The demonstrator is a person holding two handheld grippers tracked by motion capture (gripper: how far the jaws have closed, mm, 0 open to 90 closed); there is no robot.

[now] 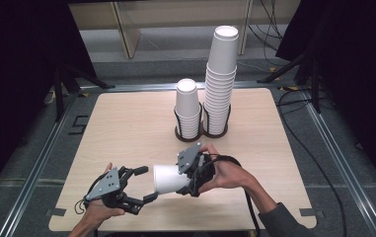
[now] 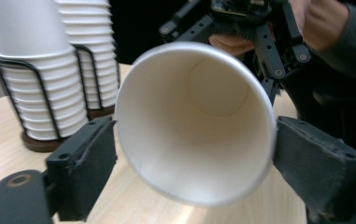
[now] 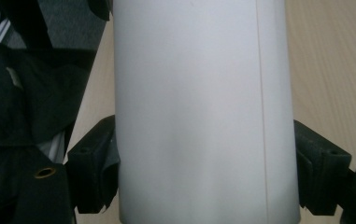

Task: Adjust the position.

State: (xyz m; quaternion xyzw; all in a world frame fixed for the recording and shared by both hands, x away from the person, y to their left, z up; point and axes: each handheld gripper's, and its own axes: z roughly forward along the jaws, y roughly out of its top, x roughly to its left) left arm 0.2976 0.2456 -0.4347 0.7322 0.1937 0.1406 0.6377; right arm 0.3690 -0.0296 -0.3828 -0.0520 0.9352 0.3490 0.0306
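Observation:
A white paper cup (image 1: 168, 178) lies level above the table's front, mouth turned to the left. My right gripper (image 1: 183, 178) is shut on its lower body, one pad on each side (image 3: 208, 154). In the right gripper view the cup's wall (image 3: 203, 112) rises straight between the jaws. My left gripper (image 1: 149, 183) faces the open mouth. In the left gripper view its two pads (image 2: 91, 154) rest against the round rim of the cup (image 2: 194, 121), one on each side, with my left gripper (image 2: 195, 140) spread wide around it. The rim keeps its round shape.
Two stacks of white cups stand in a black wire holder (image 1: 203, 132) at the table's far middle: a short stack (image 1: 187, 106) and a tall stack (image 1: 221, 79). Both stacks (image 2: 35, 70) show behind the held cup. Bare wooden tabletop (image 1: 126, 123) lies to the left.

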